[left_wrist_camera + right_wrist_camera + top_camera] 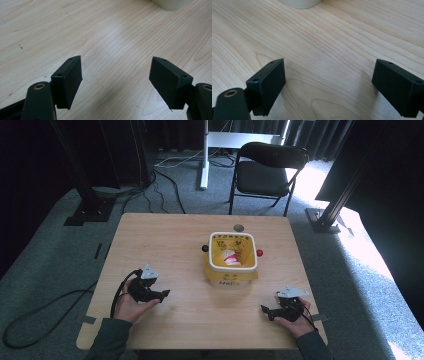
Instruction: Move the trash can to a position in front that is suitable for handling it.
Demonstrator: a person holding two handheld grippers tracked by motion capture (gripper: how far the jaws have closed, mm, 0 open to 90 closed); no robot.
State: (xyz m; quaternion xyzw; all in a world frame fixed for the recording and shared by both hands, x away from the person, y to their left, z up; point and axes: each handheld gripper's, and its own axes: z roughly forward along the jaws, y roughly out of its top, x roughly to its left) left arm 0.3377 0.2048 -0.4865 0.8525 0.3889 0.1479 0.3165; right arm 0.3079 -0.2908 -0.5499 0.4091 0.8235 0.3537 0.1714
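A white square bucket (233, 260) with a yellow liner bag stands at the middle of the wooden table (165, 245); something red and white lies inside it. A black knob and a red knob stick out at its left and right sides. My left gripper (165, 293) rests near the table's front left, held by a hand, its jaws wide open over bare wood (115, 72). My right gripper (264, 310) rests at the front right, jaws also wide open with nothing between them (329, 75). A pale edge of the bucket (172, 3) (299, 3) shows at the top of both gripper views.
A small grey disc (239, 227) lies near the table's far edge. A black folding chair (265, 172) stands on the carpet behind the table. Black frame posts stand at far left and far right. A cable (45, 315) trails off the left side.
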